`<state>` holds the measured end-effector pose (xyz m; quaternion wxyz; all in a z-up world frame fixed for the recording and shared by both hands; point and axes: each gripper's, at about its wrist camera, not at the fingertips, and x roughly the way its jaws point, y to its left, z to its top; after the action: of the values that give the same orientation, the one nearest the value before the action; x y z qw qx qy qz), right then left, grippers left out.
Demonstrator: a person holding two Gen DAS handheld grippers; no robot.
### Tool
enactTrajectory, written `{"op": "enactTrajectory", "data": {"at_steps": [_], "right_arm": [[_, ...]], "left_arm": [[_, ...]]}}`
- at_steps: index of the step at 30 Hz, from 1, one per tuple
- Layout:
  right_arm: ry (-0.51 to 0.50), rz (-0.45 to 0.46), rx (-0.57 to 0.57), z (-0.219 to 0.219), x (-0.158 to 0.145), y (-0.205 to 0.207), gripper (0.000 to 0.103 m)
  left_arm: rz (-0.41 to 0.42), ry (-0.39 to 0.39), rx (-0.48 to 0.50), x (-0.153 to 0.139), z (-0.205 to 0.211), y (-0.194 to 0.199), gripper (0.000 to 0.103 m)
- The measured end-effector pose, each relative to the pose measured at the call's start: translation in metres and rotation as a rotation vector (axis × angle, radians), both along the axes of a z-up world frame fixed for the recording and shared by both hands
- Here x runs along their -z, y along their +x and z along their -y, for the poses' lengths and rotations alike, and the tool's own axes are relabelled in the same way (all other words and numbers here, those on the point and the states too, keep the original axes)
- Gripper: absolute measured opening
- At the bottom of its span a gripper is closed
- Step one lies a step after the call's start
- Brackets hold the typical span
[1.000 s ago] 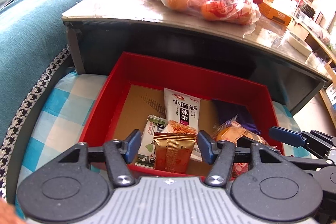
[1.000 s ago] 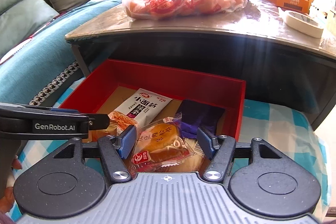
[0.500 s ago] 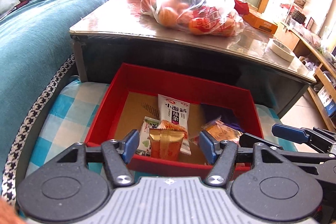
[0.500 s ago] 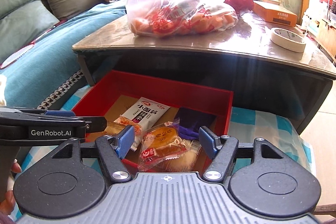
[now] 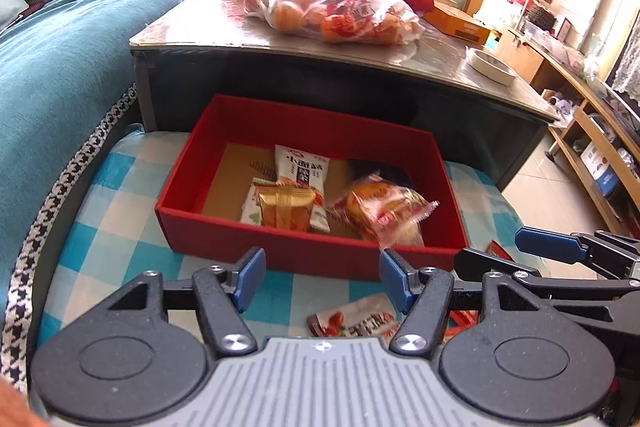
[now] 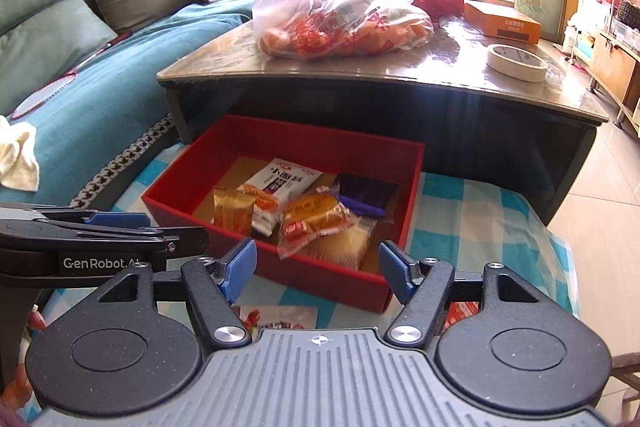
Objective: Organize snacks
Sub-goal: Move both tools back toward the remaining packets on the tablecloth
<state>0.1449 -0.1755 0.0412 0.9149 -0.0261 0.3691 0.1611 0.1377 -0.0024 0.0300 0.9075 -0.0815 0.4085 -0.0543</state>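
With both tools held back over the checked cloth: I judge the step in hand is fetching a loose packet for the red box [image 5: 304, 251].
Left gripper [image 5: 322, 277]: jaws spread wide, nothing between them, just short of the box's near wall.
Right gripper [image 6: 318, 269]: also spread and empty, at the box's near right corner.
Next pick, my judgement: the strawberry-print packet [image 5: 352, 319] on the cloth [image 5: 100, 211] just outside the near wall; I would come down flat, pinch a sealed edge, lift clear of the wall.
Count in box: five seen: white noodle-snack packet [image 5: 302, 165], gold packet [image 5: 285, 213], green-and-white packet [image 5: 252, 209] under it, clear-wrapped bun [image 6: 316, 217], purple packet [image 6: 366, 195]; a pale one under the bun is unclear.
Count outside: one packet sure, red scraps beside it unclear.
Table behind: one bag of oranges [image 6: 340, 15], one tape roll [image 6: 516, 63].
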Motion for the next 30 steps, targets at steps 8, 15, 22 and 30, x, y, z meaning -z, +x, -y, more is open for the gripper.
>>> {"op": "enactTrajectory", "data": {"at_steps": [8,15,22,30], "right_arm": [[-0.001,-0.050,0.012,0.012,0.010,-0.036,0.074],[-0.011,-0.112,0.004,0.017,0.026,-0.069,0.074],[-0.015,-0.183,0.013,0.026,0.039,-0.095,0.077],[0.007,-0.192,0.139,0.067,0.038,-0.098,0.078]], "left_arm": [[-0.034,0.022,0.042,0.010,0.012,-0.034,0.093],[-0.087,0.042,0.086,0.026,0.018,-0.066,0.093],[-0.138,0.004,0.146,0.039,0.023,-0.092,0.096],[-0.194,0.036,0.274,0.061,0.069,-0.100,0.098]]}}
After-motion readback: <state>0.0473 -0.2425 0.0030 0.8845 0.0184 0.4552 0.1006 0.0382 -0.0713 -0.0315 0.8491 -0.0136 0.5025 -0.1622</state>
